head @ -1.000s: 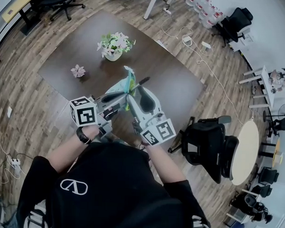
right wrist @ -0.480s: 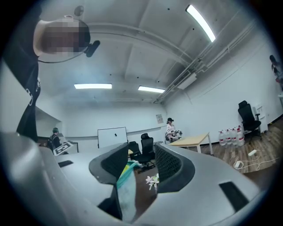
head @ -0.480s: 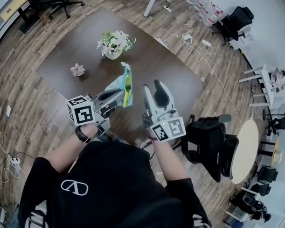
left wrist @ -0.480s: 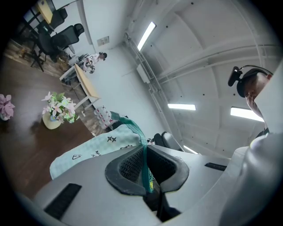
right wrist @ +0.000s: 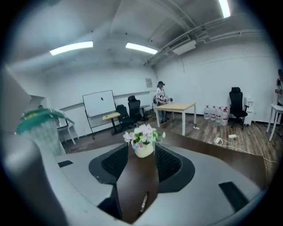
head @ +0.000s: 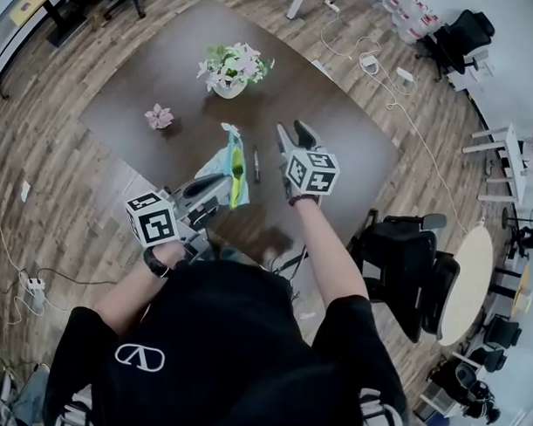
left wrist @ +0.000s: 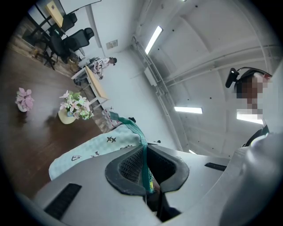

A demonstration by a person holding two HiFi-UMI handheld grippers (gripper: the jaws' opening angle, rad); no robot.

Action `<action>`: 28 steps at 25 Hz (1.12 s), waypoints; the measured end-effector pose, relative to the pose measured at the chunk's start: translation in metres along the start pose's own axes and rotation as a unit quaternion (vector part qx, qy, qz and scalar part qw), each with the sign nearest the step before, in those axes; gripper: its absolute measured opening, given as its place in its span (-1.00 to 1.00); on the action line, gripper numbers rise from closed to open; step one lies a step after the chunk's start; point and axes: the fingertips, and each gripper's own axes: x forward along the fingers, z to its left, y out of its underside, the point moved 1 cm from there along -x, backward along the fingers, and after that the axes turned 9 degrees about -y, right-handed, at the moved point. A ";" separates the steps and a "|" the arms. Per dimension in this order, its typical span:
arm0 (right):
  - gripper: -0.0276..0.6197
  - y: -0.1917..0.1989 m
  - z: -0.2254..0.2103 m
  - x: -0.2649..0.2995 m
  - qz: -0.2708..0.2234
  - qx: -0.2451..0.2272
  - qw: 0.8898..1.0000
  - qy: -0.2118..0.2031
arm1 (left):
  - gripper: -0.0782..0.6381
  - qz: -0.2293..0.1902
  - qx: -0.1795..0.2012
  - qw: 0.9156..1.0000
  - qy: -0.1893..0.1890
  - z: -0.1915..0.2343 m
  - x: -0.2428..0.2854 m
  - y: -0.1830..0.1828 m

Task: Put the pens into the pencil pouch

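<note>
My left gripper (head: pixel 222 185) is shut on the teal zipper edge of the light teal pencil pouch (head: pixel 230 161) and holds it up above the dark wooden table (head: pixel 339 132). In the left gripper view the zipper band (left wrist: pixel 144 159) is pinched between the pads and the pouch (left wrist: pixel 90 150) hangs out to the left. A dark pen (head: pixel 256 164) lies on the table between the pouch and my right gripper (head: pixel 291 132). The right gripper is open and empty, just right of the pen. The right gripper view shows the pen (right wrist: pixel 143 202) low on the table between the jaws.
A pot of white and pink flowers (head: pixel 232 69) stands at the far side of the table, straight ahead in the right gripper view (right wrist: pixel 143 141). A small pink flower (head: pixel 158 117) sits far left. A black office chair (head: pixel 396 265) stands right of me.
My right gripper left the pouch's mouth, swung forward and down, and now hovers low over the table beside the pen. The left gripper sank slightly with the pouch.
</note>
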 end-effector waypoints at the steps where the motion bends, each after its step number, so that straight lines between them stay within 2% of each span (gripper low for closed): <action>1: -0.36 0.021 -0.001 0.014 0.029 0.004 1.000 -0.002 | -0.72 -0.002 -0.002 1.000 -0.004 0.002 -0.003 0.001; 4: -0.36 0.082 -0.005 0.049 0.112 0.019 0.993 -0.005 | -0.72 -0.007 -0.005 1.000 -0.012 0.007 -0.010 0.002; 8: -0.36 0.154 -0.006 0.075 0.208 0.045 0.977 -0.004 | -0.72 -0.013 -0.012 1.000 -0.024 0.014 -0.019 0.005; 14: -0.42 0.239 -0.010 0.088 0.339 0.069 0.938 -0.011 | -0.72 -0.012 -0.020 0.999 -0.038 0.022 -0.028 0.013; 18: -0.46 0.267 -0.014 0.089 0.394 0.097 0.914 -0.009 | -0.72 -0.012 -0.027 0.999 -0.045 0.027 -0.032 0.019; 21: -0.56 0.279 -0.016 0.090 0.420 0.107 0.901 -0.007 | -0.72 -0.012 -0.030 0.998 -0.049 0.030 -0.033 0.021; 25: -0.78 0.282 -0.026 0.093 0.433 0.098 0.896 0.007 | -0.72 -0.012 -0.032 0.998 -0.050 0.033 -0.034 0.024; 28: -0.78 0.284 -0.024 0.091 0.442 0.090 0.893 0.003 | -0.72 -0.010 -0.034 0.998 -0.051 0.033 -0.035 0.027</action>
